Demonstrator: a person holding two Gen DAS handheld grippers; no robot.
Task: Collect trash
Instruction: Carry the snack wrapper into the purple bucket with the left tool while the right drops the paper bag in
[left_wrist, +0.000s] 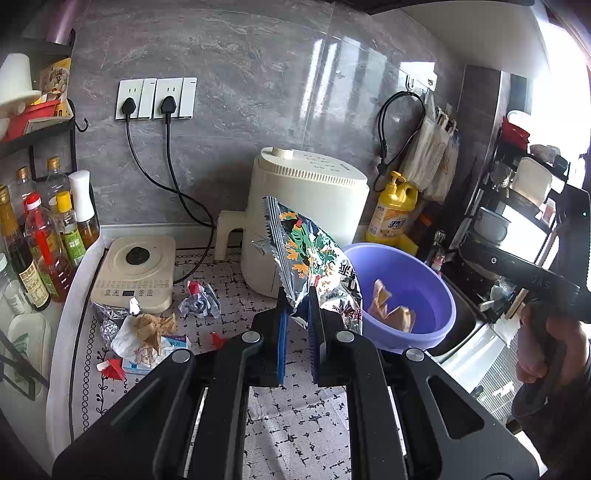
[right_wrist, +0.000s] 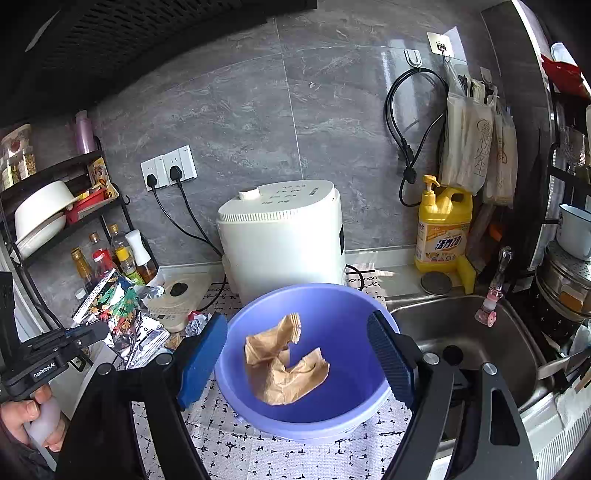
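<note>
Above counter: foil bag (left_wrist: 314, 258), clamped upright in left gripper (left_wrist: 297, 295).
Bowl (right_wrist: 332, 302): purple, crumpled brown paper (right_wrist: 284, 365) inside.
Right gripper (right_wrist: 295, 354): jaws apart, empty, over bowl.
Counter left: scattered wrappers (left_wrist: 147, 332).

basin (right_wrist: 258, 314) x1 | brown wrapper (right_wrist: 284, 365) x1 | wall plugs (left_wrist: 147, 105) x2 | soap btl (right_wrist: 443, 229) x1

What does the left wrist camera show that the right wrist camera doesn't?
Only the left wrist view shows the loose trash pile on the mat and the left gripper shut on the foil snack bag. Only the right wrist view shows the sink and the open right gripper. Both show the purple basin holding crumpled brown paper.
</note>
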